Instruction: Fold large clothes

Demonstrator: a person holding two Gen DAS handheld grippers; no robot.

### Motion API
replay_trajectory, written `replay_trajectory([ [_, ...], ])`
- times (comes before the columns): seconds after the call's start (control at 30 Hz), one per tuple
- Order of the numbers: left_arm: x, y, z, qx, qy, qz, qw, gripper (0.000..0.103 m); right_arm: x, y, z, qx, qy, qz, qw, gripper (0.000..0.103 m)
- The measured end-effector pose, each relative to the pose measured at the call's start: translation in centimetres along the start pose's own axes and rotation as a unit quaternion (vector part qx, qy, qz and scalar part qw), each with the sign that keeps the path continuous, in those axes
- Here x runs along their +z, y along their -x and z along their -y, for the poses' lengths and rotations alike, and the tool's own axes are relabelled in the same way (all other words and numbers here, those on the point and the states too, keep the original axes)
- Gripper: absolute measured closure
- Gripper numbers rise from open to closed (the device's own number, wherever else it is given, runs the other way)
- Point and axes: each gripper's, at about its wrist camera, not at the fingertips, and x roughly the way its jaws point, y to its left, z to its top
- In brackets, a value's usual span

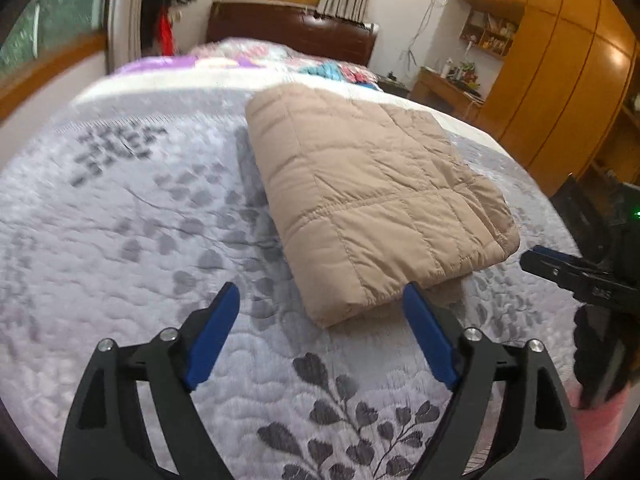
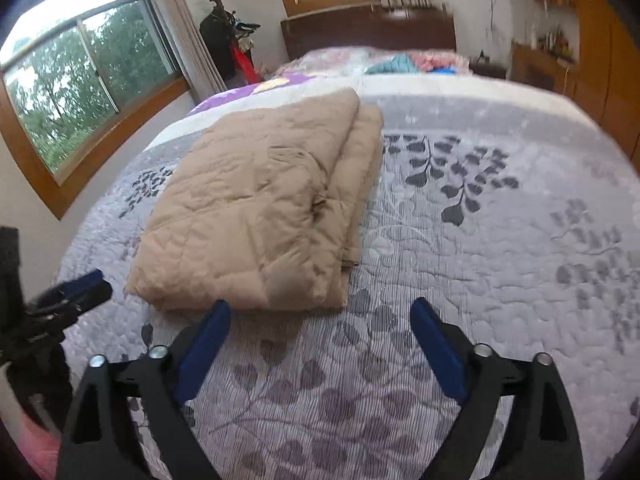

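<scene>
The left tongs (image 1: 320,300) stand spread wide with nothing between the blue pads, poised over the grey leaf-patterned bedspread (image 1: 140,220) at the near edge of the bed, just short of the near corner of the folded garment. That garment, a tan quilted coat (image 1: 372,192), lies in the middle of the bed as a thick rectangular bundle, its layers stacked and its edges roughly aligned; in the right wrist view the coat (image 2: 248,216) shows several layers stepped along its right side and a small dark tab poking out of the fold. The right tongs (image 2: 320,316) are likewise spread and empty, hanging over the bedspread (image 2: 480,260) just beside the bundle's near right corner. The fold looks essentially finished, so the step in hand appears to be releasing and backing away. Doing that well probably means lifting both tongs clear without snagging the slippery padded fabric, since puffy layers may spring apart. If any tidying remains, a light press along the stepped right edge would likely square the stack. Far beyond, coloured bedding (image 2: 400,62) lies by the headboard (image 2: 368,30).
</scene>
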Motion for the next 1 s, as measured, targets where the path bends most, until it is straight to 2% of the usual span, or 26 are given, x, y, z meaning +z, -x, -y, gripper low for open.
replay_trajectory([
  [0.2, -0.8, 3.4, 1.1, 0.054, 0.0, 0.026, 0.9982, 0.011, -1.6, 2.3, -1.2, -0.014, -0.005, 0.025, 1.0, 0.004],
  [0.37, -1.7, 5.4, 1.6, 0.075, 0.003, 0.041, 0.9964, 0.007, -2.3, 4.0, -2.2, -0.025, -0.013, 0.032, 0.999, 0.004],
  [0.6, -2.5, 7.8, 2.4, 0.109, -0.004, 0.061, 0.9922, 0.007, -3.1, 5.7, -3.2, -0.028, -0.006, 0.033, 0.999, 0.004],
  [1.0, -4.2, 9.9, 3.0, 0.104, -0.002, 0.064, 0.9925, 0.007, -4.5, 7.4, -4.8, -0.039, 0.008, 0.038, 0.998, 0.004],
])
